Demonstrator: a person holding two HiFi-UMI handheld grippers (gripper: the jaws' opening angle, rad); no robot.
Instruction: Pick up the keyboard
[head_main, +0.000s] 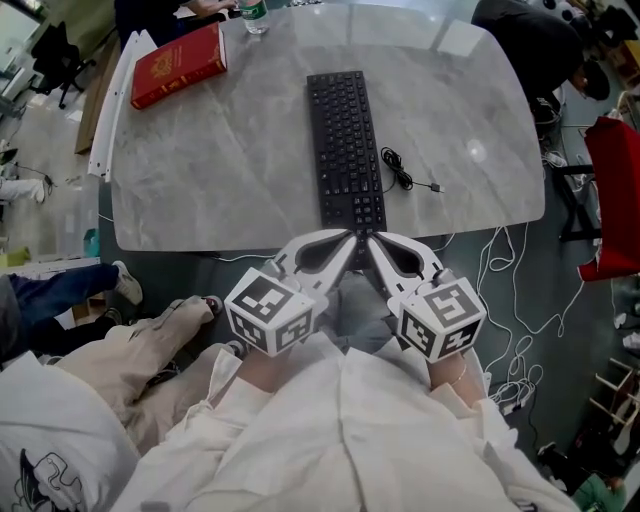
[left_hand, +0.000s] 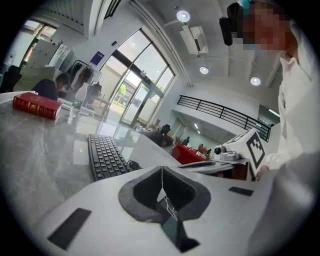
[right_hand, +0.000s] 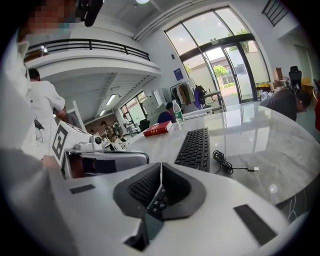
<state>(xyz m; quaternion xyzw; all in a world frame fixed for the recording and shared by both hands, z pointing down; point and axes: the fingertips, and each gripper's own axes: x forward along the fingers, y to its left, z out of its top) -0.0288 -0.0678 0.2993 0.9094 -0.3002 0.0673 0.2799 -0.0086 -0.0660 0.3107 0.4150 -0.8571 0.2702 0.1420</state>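
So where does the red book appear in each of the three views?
Head view: the red book lies at the upper left.
Left gripper view: far left, above and left of the keyboard.
Right gripper view: small, near the middle, left of the keyboard's far end.
Shared landmark: the black keyboard, to the book's right in all three.

I see a smooth, glossy grey marble-look counter (head_main: 230, 170) throwing bright reflections, a matt black plastic keyboard (head_main: 345, 150), and a red book (head_main: 178, 65) whose hard cover looks faintly glossy, perhaps leatherette.
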